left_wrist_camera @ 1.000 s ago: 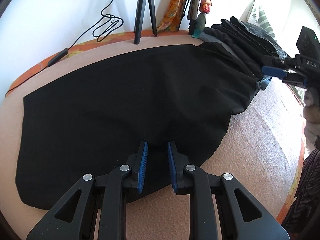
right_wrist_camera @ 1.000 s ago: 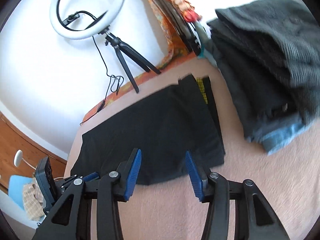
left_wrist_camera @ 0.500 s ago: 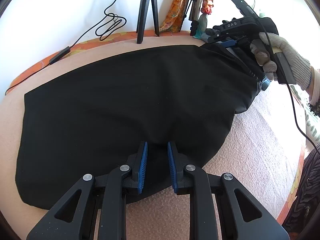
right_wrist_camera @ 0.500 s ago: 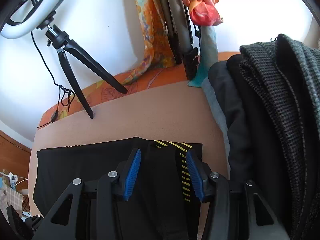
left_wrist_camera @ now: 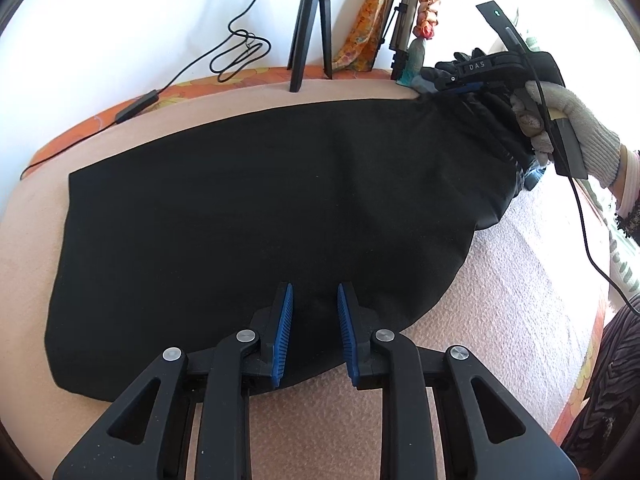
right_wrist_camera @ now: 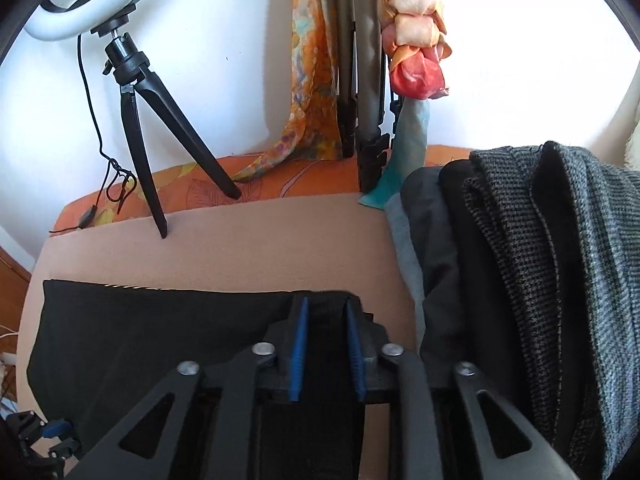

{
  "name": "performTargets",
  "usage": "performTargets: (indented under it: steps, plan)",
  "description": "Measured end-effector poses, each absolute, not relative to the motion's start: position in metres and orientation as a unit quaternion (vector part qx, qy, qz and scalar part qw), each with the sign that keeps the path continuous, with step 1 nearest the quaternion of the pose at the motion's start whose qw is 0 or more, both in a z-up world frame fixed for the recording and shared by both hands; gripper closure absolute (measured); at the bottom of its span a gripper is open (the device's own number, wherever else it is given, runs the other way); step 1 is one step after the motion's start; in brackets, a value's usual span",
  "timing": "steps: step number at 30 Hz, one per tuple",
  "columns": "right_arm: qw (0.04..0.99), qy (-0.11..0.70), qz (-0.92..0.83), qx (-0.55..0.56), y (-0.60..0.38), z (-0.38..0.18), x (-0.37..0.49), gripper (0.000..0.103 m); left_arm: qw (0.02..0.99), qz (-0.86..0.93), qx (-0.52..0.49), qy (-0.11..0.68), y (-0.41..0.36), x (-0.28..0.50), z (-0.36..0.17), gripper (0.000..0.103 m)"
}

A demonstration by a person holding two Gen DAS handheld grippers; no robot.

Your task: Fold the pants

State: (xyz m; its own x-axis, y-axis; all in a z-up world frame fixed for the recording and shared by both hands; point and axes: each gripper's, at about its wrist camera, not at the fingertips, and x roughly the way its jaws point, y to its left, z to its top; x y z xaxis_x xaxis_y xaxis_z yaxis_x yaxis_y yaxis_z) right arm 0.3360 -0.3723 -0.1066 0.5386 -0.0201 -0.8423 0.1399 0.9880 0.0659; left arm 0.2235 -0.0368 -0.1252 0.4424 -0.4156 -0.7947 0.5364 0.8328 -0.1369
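2 grippers work on 1 pair of black pants (left_wrist_camera: 248, 208) that lies spread flat on a pinkish bed cover (left_wrist_camera: 500, 320), the legs reaching toward the left of the left wrist view and the gathered waistband toward the right.

At the pants' near edge, the left gripper (left_wrist_camera: 313, 304) has its blue pads (left_wrist_camera: 285, 320) a little apart with black fabric between them. I cannot tell whether the pads actually press the cloth.

At the far waist corner, the right gripper (right_wrist_camera: 326, 320) sits on the waistband. Its jaws have just been closing, and a strip of the black waistband runs between the 2 blue pads (right_wrist_camera: 298, 344). The pads look close against it, yet a firm pinch cannot be confirmed. In the left wrist view a gloved hand (left_wrist_camera: 568, 128) holds this gripper over the bunched waist.

Just right of the waistband lies a pile of dark and grey garments (right_wrist_camera: 540, 260). A black tripod (right_wrist_camera: 156, 152) carrying a ring light (right_wrist_camera: 64, 28) stands on the orange patterned bedding (right_wrist_camera: 280, 184) against the white wall, its cable (left_wrist_camera: 236, 48) trailing beside it.
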Motion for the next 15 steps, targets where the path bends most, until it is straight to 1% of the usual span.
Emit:
performTargets:
  steps: [2, 4, 8, 10, 11, 12, 14, 15]
  plan:
    - [0.882, 0.466, -0.043, 0.052, -0.368, -0.094, 0.326, 0.063, 0.851, -0.273, 0.064, 0.444, -0.025, 0.220, -0.121, 0.078]
    - [0.888, 0.456, -0.020, 0.060, -0.361, -0.083, 0.311, 0.063, 0.857, -0.261, 0.059, 0.441, -0.012, 0.218, -0.116, 0.078]
    - [0.888, 0.446, 0.076, 0.083, -0.331, -0.069, 0.268, 0.060, 0.872, -0.230, 0.037, 0.431, 0.024, 0.212, -0.105, 0.078]
    - [0.878, 0.458, 0.122, 0.072, -0.307, -0.071, 0.246, 0.060, 0.877, -0.215, 0.014, 0.429, 0.045, 0.207, -0.101, 0.077]
    - [0.871, 0.464, 0.143, 0.070, -0.295, -0.074, 0.235, 0.060, 0.880, -0.207, 0.001, 0.428, 0.056, 0.205, -0.100, 0.074]
    - [0.863, 0.471, 0.165, 0.074, -0.283, -0.079, 0.226, 0.059, 0.882, -0.199, -0.013, 0.427, 0.067, 0.202, -0.099, 0.068]
    - [0.839, 0.496, 0.203, 0.095, -0.263, -0.094, 0.212, 0.058, 0.883, -0.187, -0.046, 0.428, 0.086, 0.198, -0.100, 0.061]
    - [0.827, 0.508, 0.214, 0.110, -0.254, -0.103, 0.207, 0.057, 0.883, -0.181, -0.060, 0.429, 0.094, 0.197, -0.100, 0.061]
